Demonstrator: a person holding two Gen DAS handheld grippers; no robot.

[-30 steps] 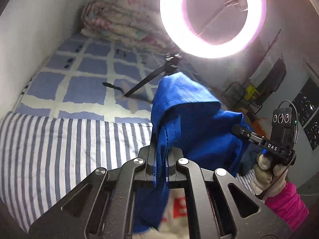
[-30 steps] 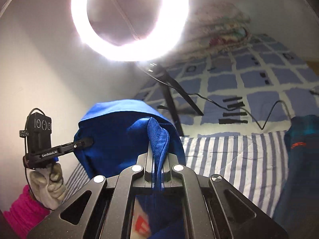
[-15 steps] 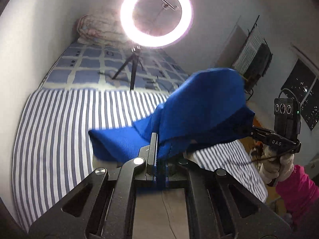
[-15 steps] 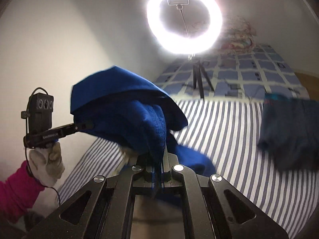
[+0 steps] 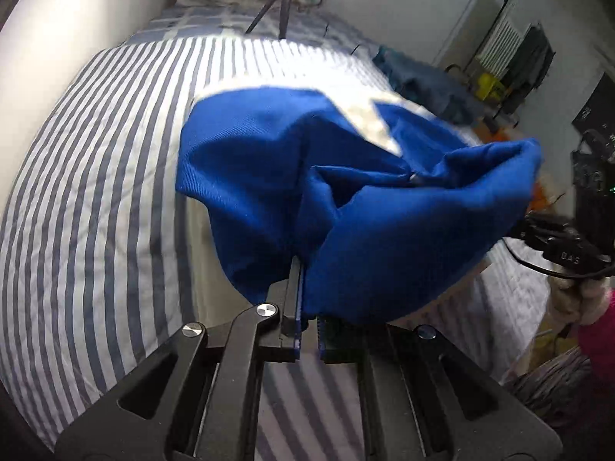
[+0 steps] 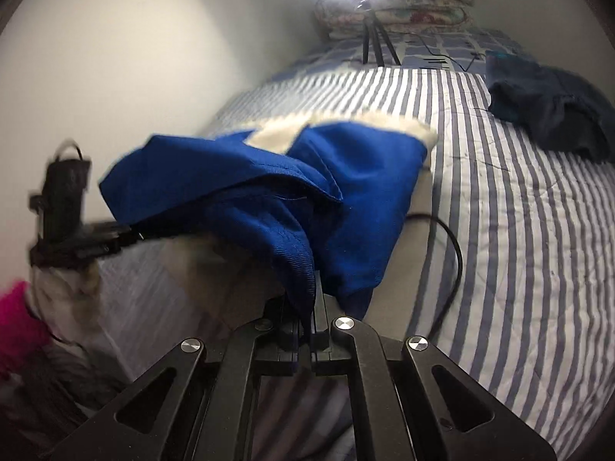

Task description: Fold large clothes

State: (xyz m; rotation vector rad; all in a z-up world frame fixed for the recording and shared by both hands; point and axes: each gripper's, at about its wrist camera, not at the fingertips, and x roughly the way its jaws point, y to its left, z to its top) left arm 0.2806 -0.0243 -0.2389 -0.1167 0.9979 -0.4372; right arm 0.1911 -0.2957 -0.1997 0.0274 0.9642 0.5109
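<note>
The striped bed (image 5: 96, 199) has free room at the left of the frame. The blue garment (image 5: 346, 199) hangs over its middle, pinched by the left hand-held gripper (image 5: 307, 330) and right hand-held gripper (image 6: 307, 330). "DAS" is written at the right edge.

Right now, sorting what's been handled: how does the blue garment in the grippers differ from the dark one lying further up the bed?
The blue garment is bright royal blue with white showing at its far edge; the dark garment is navy-teal. The blue garment is held at two spots, by the left gripper and the right gripper, and billows; the dark garment lies crumpled and untouched. Both are over the striped bedcover.
</note>
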